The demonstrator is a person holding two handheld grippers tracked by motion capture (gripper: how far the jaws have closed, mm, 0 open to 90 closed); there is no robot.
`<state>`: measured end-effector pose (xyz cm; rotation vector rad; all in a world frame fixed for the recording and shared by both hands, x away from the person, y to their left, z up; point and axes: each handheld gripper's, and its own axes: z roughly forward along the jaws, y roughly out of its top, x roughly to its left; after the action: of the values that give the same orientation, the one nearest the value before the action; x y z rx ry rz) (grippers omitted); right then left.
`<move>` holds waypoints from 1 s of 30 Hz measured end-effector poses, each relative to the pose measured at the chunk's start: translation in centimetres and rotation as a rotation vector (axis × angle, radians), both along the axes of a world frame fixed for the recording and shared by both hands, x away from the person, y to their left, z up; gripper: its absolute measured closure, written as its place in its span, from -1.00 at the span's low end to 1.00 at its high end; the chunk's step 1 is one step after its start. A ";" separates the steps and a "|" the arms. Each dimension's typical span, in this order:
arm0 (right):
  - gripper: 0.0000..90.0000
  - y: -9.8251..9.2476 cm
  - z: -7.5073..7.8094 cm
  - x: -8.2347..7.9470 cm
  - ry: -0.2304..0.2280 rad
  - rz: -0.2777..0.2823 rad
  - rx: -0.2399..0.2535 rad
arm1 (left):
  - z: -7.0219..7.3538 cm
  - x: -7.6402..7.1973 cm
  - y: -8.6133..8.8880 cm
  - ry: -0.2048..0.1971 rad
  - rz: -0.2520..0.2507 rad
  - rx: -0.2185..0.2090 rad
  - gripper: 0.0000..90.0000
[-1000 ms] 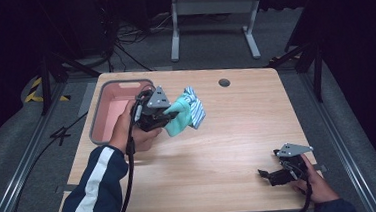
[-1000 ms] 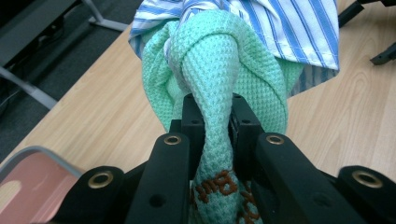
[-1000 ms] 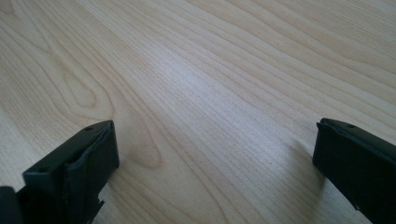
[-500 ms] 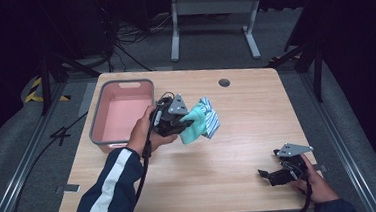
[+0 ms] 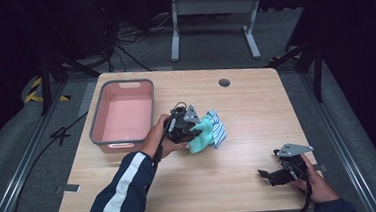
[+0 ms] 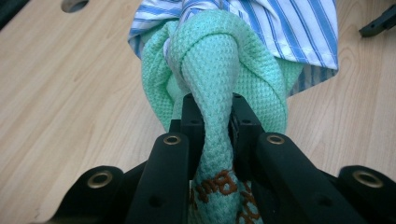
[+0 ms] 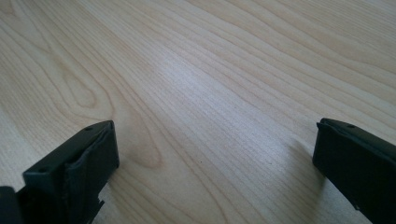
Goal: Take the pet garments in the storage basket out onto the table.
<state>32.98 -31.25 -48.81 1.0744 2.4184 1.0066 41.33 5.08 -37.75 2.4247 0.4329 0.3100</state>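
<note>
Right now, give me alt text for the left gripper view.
The left gripper is clamped on a bunched mint-green cloth, with a blue-and-white striped cloth lying just behind it on the wooden table.

Dim room, grey floor (image 5: 23, 147), wooden table (image 5: 256, 106)

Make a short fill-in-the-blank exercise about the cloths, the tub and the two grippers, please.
1. The left gripper is shut on the ____ waffle-weave cloth.
2. The blue-and-white striped cloth lies on the wooden ____.
3. The pink plastic tub with a grey rim is ____ inside.
4. The right gripper is ____.

Missing words: green; table; empty; open
</note>
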 end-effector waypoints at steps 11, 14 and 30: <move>-0.99 0.0 0.0 0.0 0.000 0.000 0.000 | -2.9 0.4 -1.0 0.051 0.002 0.021 0.76; -0.99 0.0 0.0 0.0 0.000 0.000 0.000 | -3.5 0.5 -1.2 0.058 0.000 0.026 0.75; -0.99 0.0 0.0 0.0 0.000 0.000 0.000 | -4.7 0.3 -1.8 0.072 -0.006 0.020 0.41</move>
<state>32.99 -31.25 -48.81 1.0740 2.4183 1.0070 41.65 3.32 -42.49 2.4620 0.4568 0.2258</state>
